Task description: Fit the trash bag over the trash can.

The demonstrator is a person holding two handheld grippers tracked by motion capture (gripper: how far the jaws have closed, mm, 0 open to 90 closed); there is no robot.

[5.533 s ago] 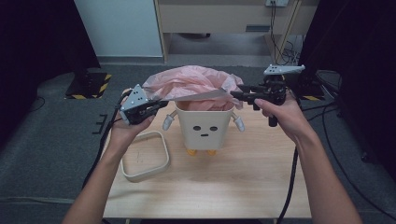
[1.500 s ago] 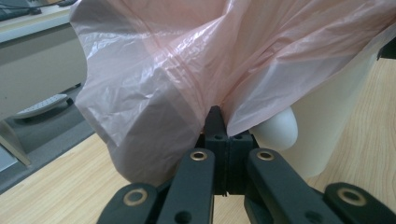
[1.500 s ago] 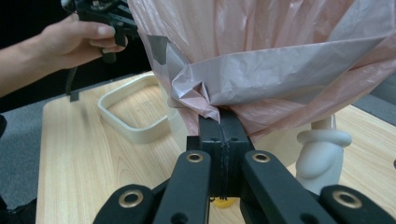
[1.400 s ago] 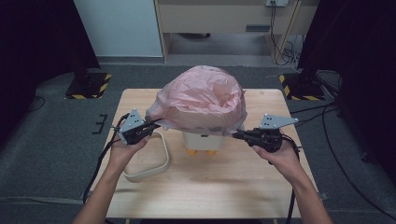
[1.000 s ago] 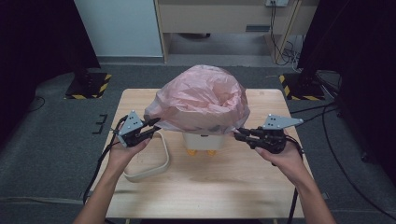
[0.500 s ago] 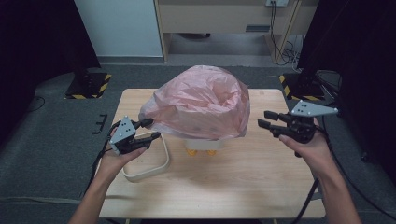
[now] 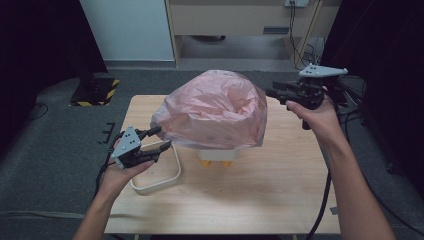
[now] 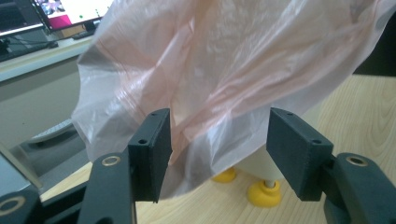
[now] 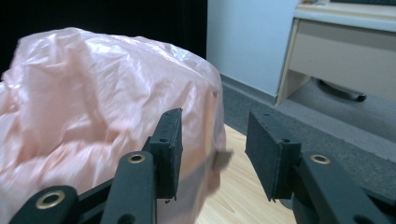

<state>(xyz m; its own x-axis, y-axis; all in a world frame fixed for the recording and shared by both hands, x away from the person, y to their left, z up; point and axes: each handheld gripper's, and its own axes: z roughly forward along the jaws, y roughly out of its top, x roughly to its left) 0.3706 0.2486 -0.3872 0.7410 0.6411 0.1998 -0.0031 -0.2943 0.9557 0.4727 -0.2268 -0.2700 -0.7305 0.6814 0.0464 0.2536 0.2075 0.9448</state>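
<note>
A thin pink plastic bag [image 7: 215, 110] is draped over a small white bin [image 7: 217, 155] with yellow feet at the middle of the wooden table. My left gripper [image 7: 159, 139] stands open just left of the bag's lower edge, with nothing between its jaws; in the left gripper view the bag [image 8: 233, 79] hangs right in front of them, above a yellow foot [image 8: 264, 193]. My right gripper [image 7: 272, 93] is open too, raised at the bag's upper right side and apart from it. From the right gripper view the bag [image 9: 93, 116] bulges at the left.
A white rounded-square ring frame [image 7: 167, 175] lies on the table [image 7: 280, 195] under my left hand. Cables trail off both grippers. Past the table are a dark carpet, a white panel [image 7: 130, 30] and a wooden desk [image 7: 240, 17].
Both grippers pulled the bag down over the bin, then let go and opened. The left one drew back to the left; the right one rose up and back.
</note>
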